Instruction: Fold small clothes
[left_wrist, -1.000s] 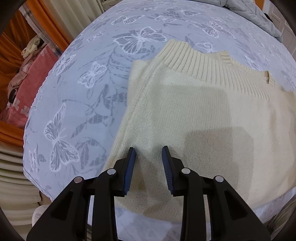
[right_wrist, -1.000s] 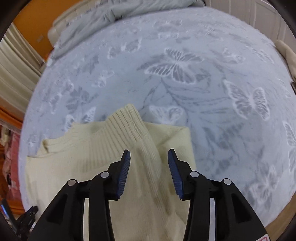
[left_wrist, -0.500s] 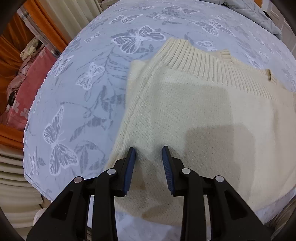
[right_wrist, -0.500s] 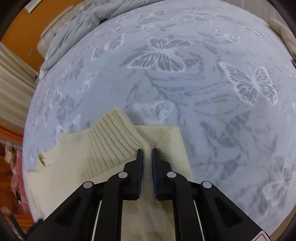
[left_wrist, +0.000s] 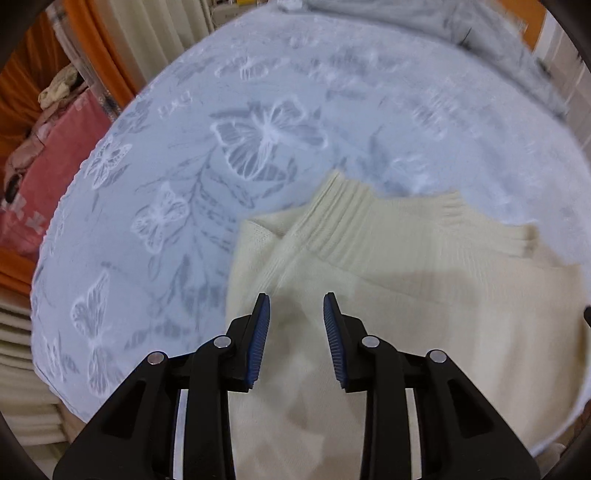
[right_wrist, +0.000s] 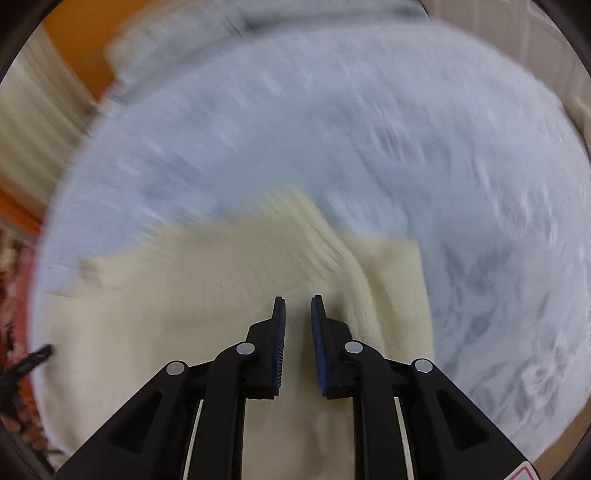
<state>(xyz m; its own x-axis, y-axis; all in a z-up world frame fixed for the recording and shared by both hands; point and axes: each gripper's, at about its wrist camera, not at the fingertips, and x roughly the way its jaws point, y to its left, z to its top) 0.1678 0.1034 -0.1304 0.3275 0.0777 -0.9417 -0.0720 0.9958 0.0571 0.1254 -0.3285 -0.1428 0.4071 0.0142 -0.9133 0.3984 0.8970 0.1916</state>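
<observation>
A cream knitted sweater (left_wrist: 424, 302) lies on the blue butterfly-print bedspread (left_wrist: 258, 129), with a ribbed sleeve cuff (left_wrist: 343, 218) folded across its body. My left gripper (left_wrist: 295, 306) is open and empty, hovering over the sweater's left part. In the right wrist view, which is blurred by motion, the sweater (right_wrist: 166, 295) fills the lower left and the folded sleeve (right_wrist: 314, 236) runs up ahead. My right gripper (right_wrist: 297, 301) hovers over the sweater with its jaws a narrow gap apart and nothing between them.
A grey quilt (left_wrist: 461, 26) lies at the far end of the bed. A pink-red bundle (left_wrist: 48, 158) and orange curtains (left_wrist: 33, 59) stand past the bed's left edge. The bed edge runs close below the sweater's hem.
The right gripper had closed near the sleeve cuff, then pulled back and opened slightly, moving fast. The left gripper also drew back from the sweater, so more bedspread shows ahead.
</observation>
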